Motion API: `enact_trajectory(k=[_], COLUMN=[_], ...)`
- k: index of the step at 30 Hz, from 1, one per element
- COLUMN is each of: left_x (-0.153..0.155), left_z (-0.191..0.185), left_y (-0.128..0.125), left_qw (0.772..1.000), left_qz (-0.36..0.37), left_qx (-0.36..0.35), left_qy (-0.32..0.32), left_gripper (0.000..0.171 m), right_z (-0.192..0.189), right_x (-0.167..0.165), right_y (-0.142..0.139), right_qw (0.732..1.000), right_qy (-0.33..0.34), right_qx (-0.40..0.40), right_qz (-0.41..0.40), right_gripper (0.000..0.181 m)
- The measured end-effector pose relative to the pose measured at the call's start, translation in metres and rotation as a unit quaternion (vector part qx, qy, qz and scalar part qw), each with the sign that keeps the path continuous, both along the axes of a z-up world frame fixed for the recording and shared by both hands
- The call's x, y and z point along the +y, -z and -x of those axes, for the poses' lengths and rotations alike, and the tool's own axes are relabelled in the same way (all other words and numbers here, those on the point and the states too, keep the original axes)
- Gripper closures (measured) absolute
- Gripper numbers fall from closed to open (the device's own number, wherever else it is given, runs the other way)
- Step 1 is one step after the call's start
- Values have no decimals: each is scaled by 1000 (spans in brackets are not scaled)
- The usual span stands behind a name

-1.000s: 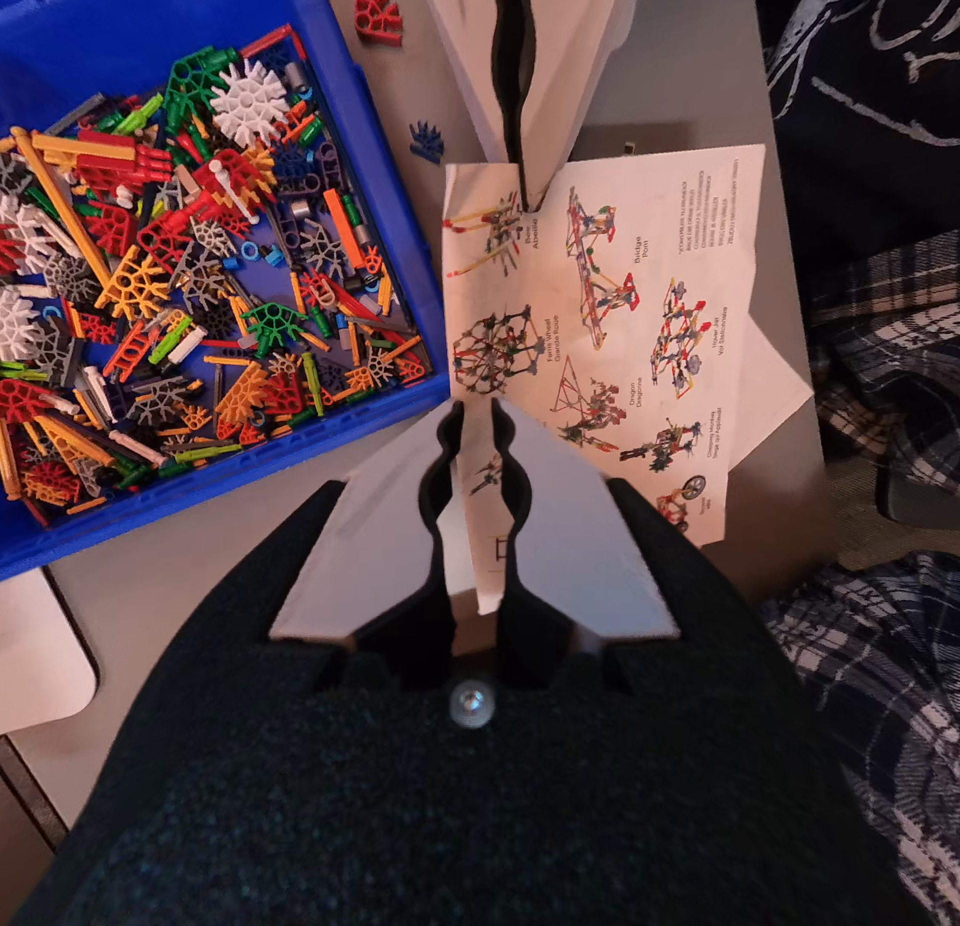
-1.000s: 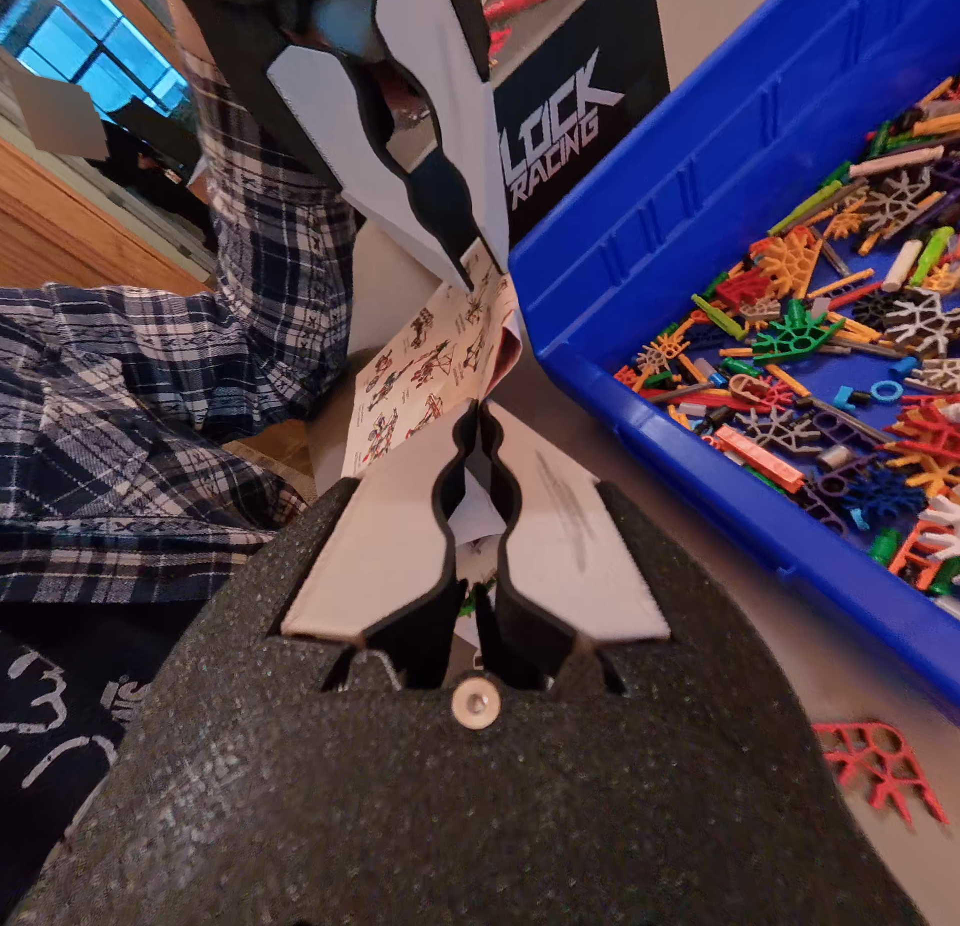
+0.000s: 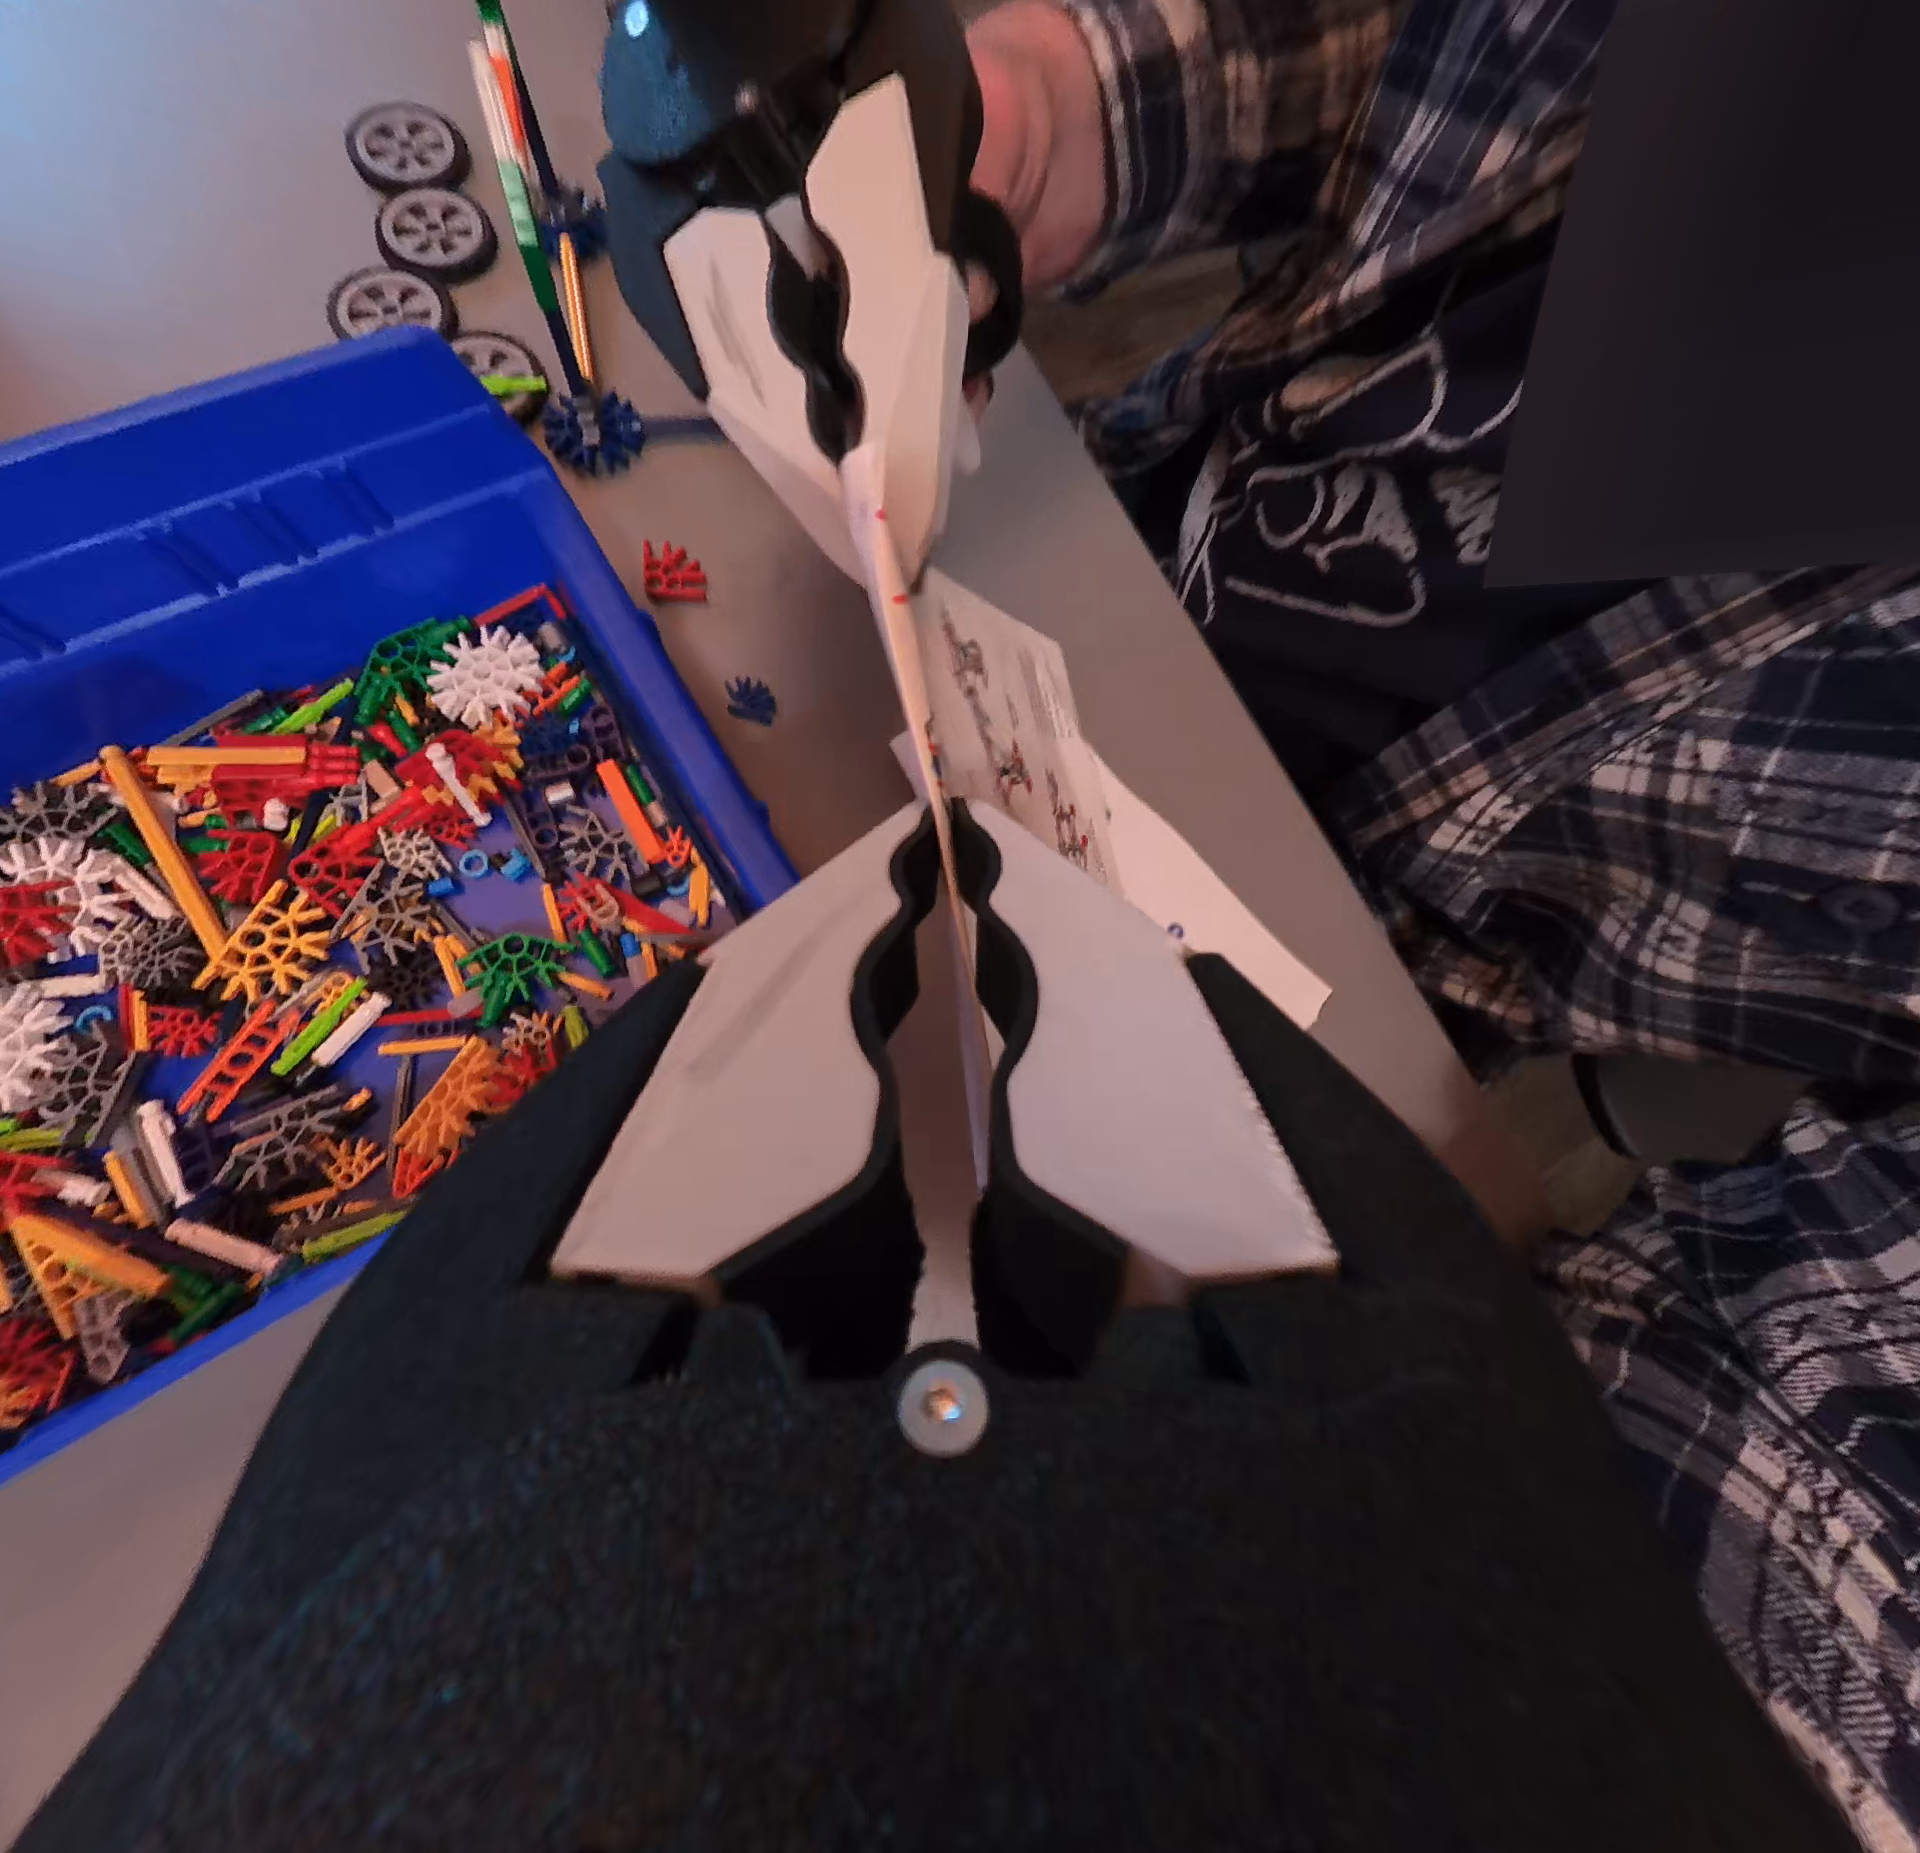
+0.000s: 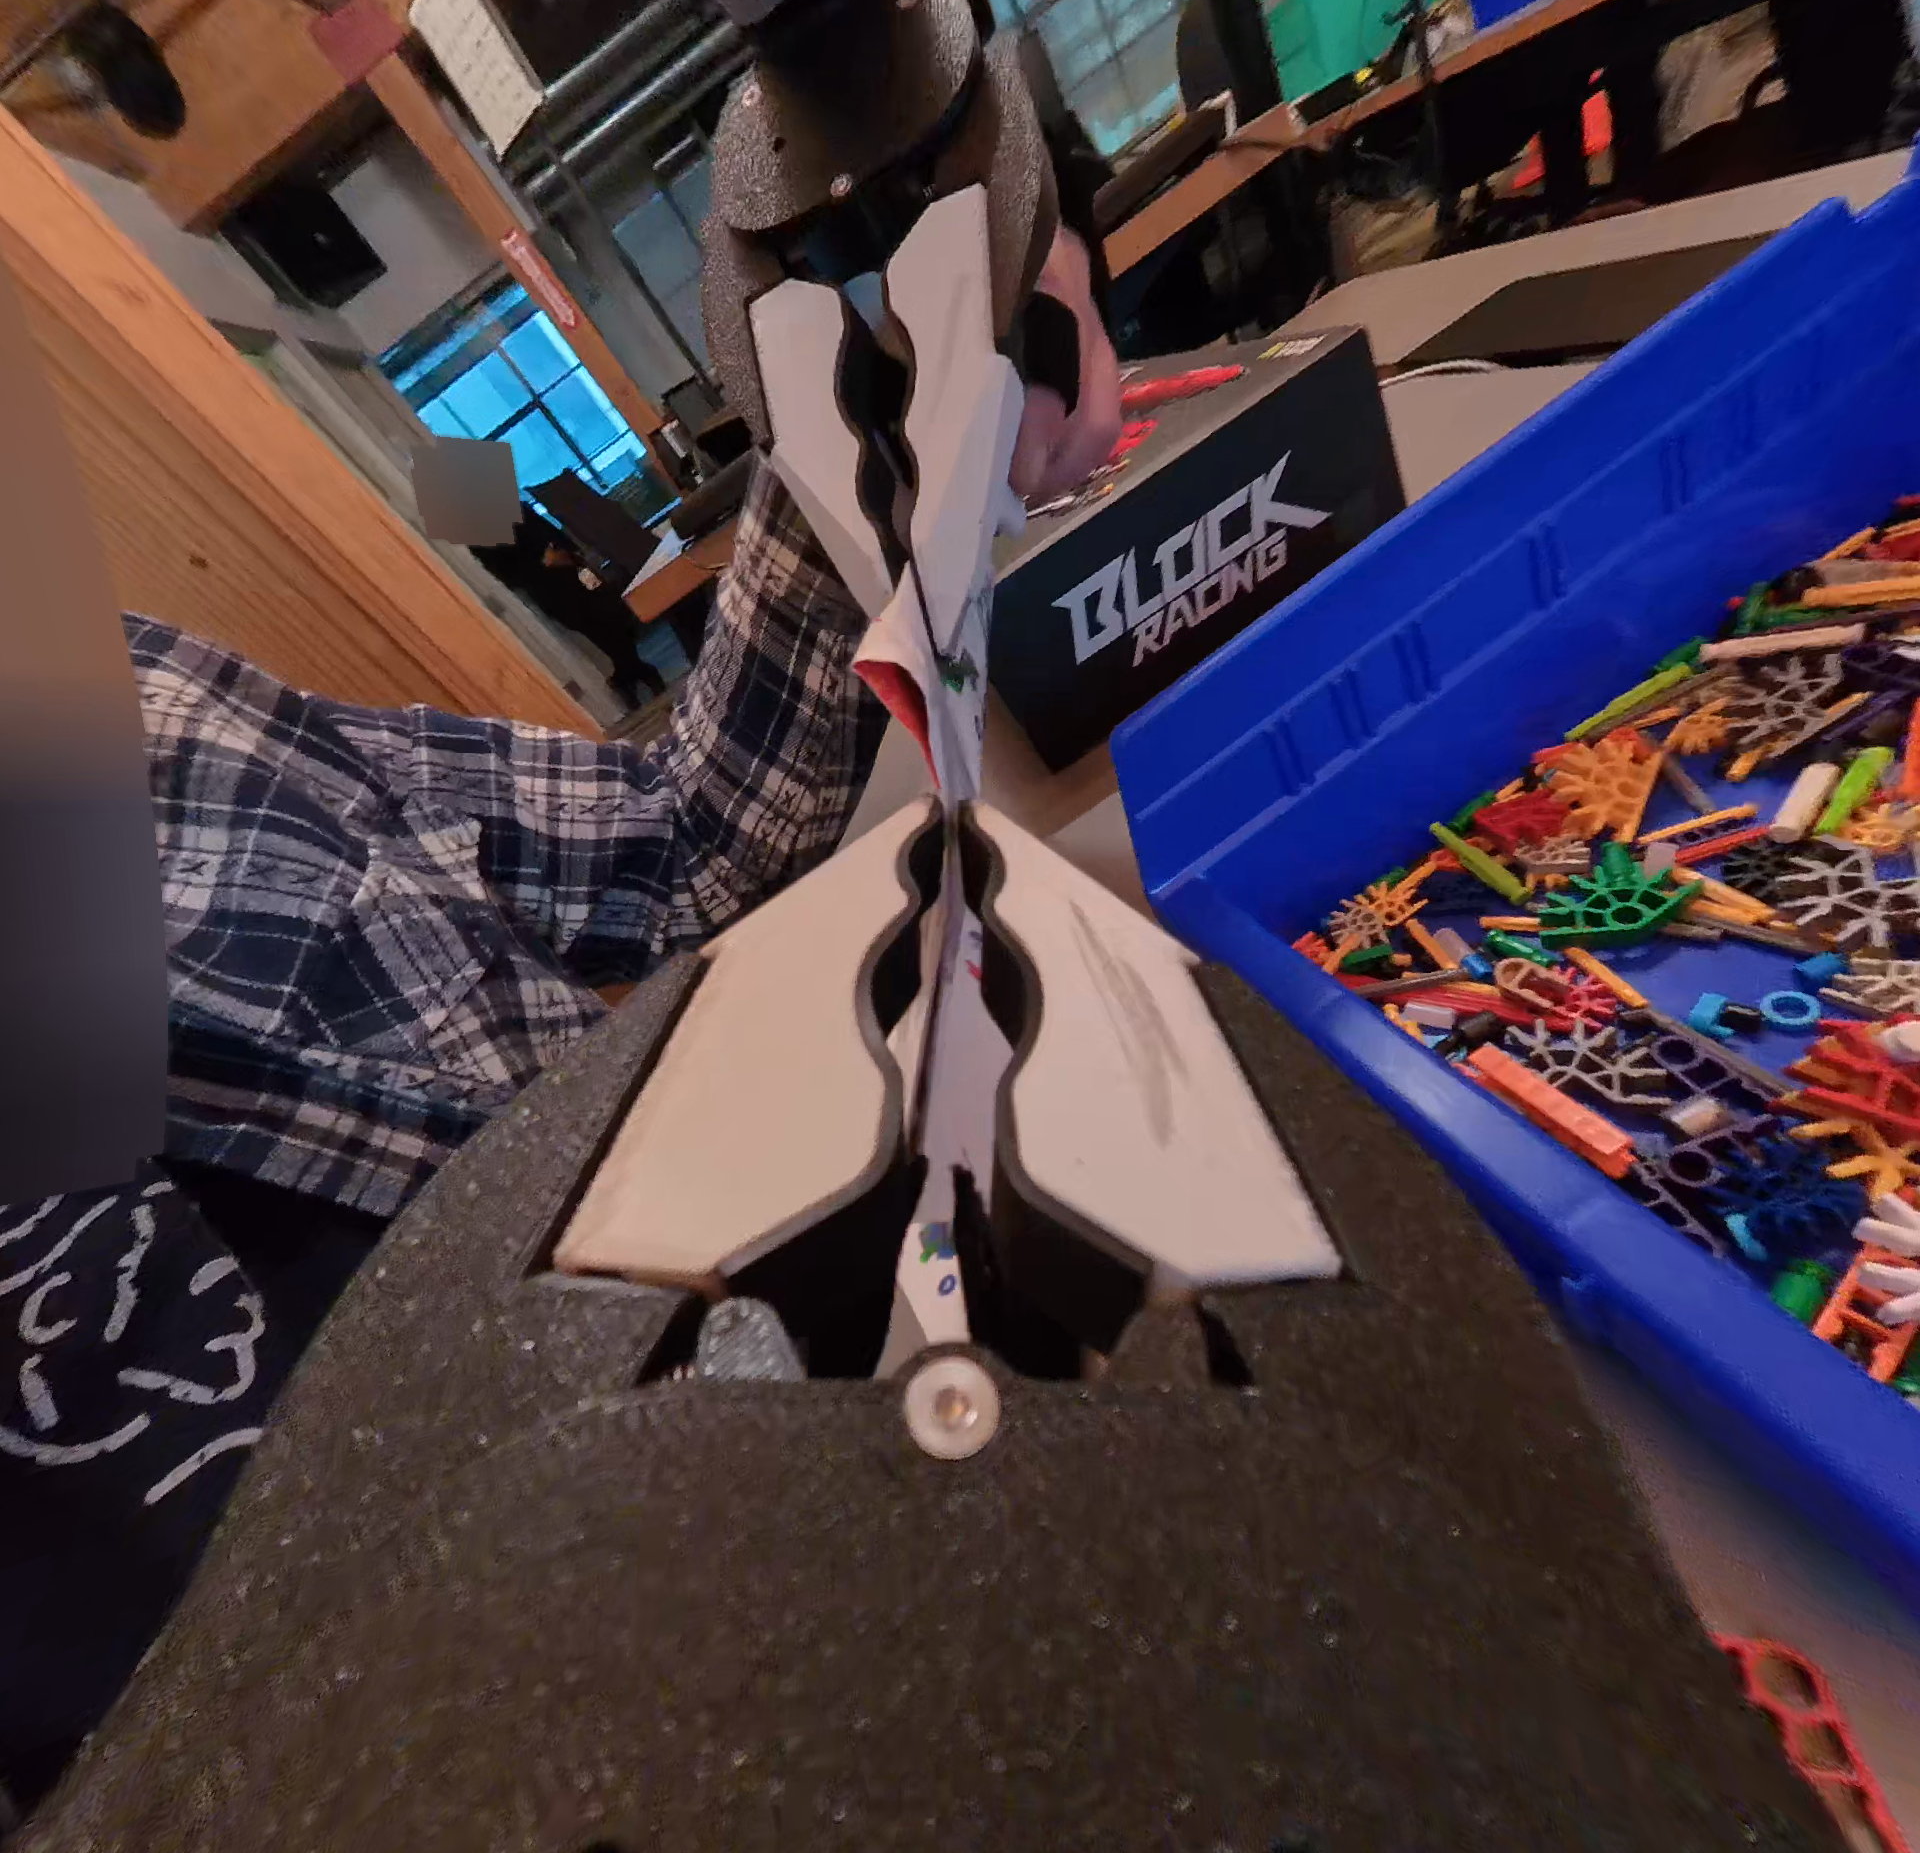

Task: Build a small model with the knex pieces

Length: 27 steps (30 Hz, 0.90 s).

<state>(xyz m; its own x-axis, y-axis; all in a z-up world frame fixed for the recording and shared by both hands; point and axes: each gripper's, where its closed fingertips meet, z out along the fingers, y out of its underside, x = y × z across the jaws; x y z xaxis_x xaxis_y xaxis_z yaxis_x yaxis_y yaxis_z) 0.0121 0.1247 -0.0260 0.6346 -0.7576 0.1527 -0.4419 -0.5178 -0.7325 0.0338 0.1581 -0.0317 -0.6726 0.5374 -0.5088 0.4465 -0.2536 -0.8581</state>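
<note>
Since a second ago you have lifted the instruction sheet (image 3: 1023, 754) off the table (image 3: 187, 141) and turned it on edge, so it now hangs stretched between your two grippers just beside the blue bin (image 3: 312, 473) instead of lying flat next to it. Your left gripper (image 3: 943, 816) is clenched on the near end of the sheet, its jaws pressed together on the paper. Your right gripper (image 4: 948, 814) is likewise clamped on the opposite end, and in the left wrist view it shows beyond the bin's near corner, tilted down with the paper pinched at its tips. Inside the bin lies a heap of coloured plastic rods and connectors (image 3: 312, 920). Just outside the bin's wall, on the table, sit a red connector (image 3: 673, 572) and a small blue connector (image 3: 750, 700). Farther past the bin stand four grey wheels (image 3: 431, 229) in a row and a partly built rod assembly (image 3: 540, 245). A black box (image 4: 1195, 546) sits behind the bin in the right wrist view.
</note>
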Motion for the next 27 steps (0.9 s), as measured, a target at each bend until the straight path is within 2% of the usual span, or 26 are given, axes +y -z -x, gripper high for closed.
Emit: enact_trajectory(k=[3, 6, 8, 10, 11, 15, 27], left_x=[0, 1, 3, 5, 7, 13, 18], left_z=[-1, -3, -6, -7, -6, -3, -3], left_y=[-4, -4, -4, -3, -3, -15, -20], left_qw=[1000, 1000, 999, 999, 999, 998, 993], left_qz=[-1, 0, 4, 8, 8, -9, 4], left_qx=[-23, -30, -33, -34, -35, -64, -116], left_qy=[4, 6, 7, 5, 0, -14, -24], left_gripper=[171, 171, 171, 171, 171, 165, 168], right_z=[2, 3, 5, 10, 13, 14, 12], right_x=[-2, -10, -17, -20, -20, -19, -14], right_y=[1, -4, -7, -6, -6, -14, -21], right_qw=[999, 998, 997, 997, 998, 999, 988], right_qy=[2, -12, -21, -23, -23, -46, -83], right_qx=[10, 30, 36, 30, 22, -4, -20], right_qz=[-31, -58, -69, -71, -61, 24, 128], right_gripper=[153, 152, 157, 178, 181, 181, 181])
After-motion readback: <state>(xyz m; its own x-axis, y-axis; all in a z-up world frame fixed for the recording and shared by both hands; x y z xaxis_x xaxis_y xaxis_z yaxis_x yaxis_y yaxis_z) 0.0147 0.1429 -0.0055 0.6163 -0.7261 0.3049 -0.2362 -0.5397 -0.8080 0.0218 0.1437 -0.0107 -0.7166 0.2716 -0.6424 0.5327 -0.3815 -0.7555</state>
